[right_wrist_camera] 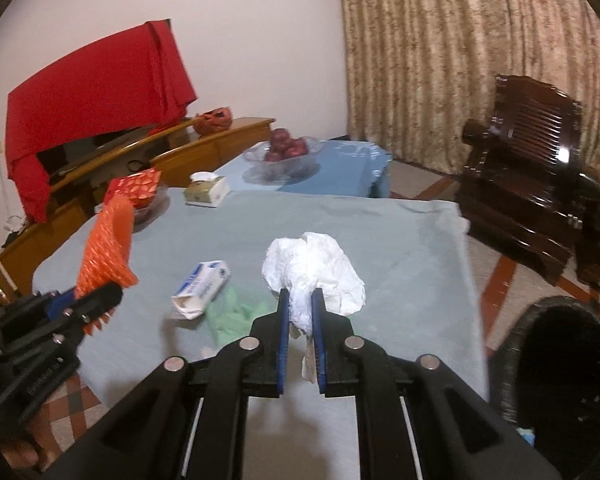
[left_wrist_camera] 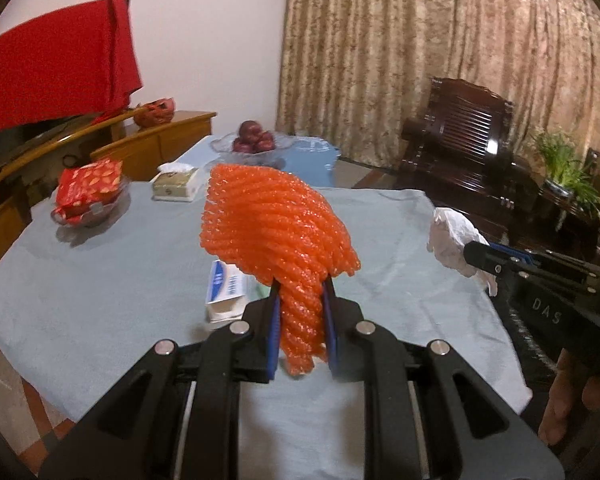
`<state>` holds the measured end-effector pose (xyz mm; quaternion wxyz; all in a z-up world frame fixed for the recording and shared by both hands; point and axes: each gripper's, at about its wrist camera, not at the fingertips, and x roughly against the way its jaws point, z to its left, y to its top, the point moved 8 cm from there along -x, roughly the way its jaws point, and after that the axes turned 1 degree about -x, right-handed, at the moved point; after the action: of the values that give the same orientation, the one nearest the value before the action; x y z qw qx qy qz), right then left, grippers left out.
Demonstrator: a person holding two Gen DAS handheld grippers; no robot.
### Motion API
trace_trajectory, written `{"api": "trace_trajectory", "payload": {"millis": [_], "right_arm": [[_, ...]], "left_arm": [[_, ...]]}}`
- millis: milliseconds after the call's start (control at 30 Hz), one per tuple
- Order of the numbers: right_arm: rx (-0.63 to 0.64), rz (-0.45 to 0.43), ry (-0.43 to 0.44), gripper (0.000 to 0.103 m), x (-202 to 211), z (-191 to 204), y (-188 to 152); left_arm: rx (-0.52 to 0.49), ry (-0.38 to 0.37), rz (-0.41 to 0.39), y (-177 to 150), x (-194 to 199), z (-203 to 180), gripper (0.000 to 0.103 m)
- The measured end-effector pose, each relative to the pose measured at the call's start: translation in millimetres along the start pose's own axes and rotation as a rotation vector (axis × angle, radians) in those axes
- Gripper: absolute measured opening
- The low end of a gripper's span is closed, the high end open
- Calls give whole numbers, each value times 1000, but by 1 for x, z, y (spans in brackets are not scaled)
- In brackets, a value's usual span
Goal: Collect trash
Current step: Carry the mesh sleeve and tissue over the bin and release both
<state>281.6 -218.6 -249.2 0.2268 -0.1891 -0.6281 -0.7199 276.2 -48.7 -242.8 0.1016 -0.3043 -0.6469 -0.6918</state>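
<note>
a grey-blue tablecloth (right_wrist_camera: 400, 264) covers the table, curtains behind. at centre frame the left gripper (left_wrist_camera: 301, 292) pinches an orange foam net (left_wrist_camera: 276, 220), lifted above the cloth. the right gripper (right_wrist_camera: 300, 304) pinches a crumpled white tissue (right_wrist_camera: 312, 268). a small white-and-blue box (right_wrist_camera: 202, 290) lies left of centre; a dark bin (right_wrist_camera: 564, 384) sits lower right.

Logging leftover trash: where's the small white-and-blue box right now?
The white-and-blue box lies on the blue-grey tablecloth, near the front middle, its near end against a green wrapper. In the left wrist view it sits behind the orange foam net.
</note>
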Motion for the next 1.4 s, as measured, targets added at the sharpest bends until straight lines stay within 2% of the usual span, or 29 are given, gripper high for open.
{"api": "trace_trajectory", "payload": {"millis": [200,367,467,700,900,1033,1200,1400], "right_arm": [[-32,-27,-69,11,41,-57,-4],[-66,-41,-117,11,73,-101,-8],[-91,-54,-161,11,92,-134,-9],[-177,-39,-261,11,127,-221,-25],[-269,36,-319,11,129,-290,-50],[-324,82,-341,11,127,-325,-73],[-369,142,-355,11,115,-347,-105],[-402,237,-379,11,89,-367,-136]], "left_arm": [[-31,-67,-1,11,14,-52,17],[-89,-136,0,19,22,-115,17],[-124,-201,10,20,21,-157,17],[-193,-369,97,4,4,-265,17],[-260,-456,200,-21,-25,-331,17],[-302,-491,263,-41,-49,-361,17],[-352,-528,352,-69,-80,-391,17],[-389,-537,442,-93,-114,-410,18]]}}
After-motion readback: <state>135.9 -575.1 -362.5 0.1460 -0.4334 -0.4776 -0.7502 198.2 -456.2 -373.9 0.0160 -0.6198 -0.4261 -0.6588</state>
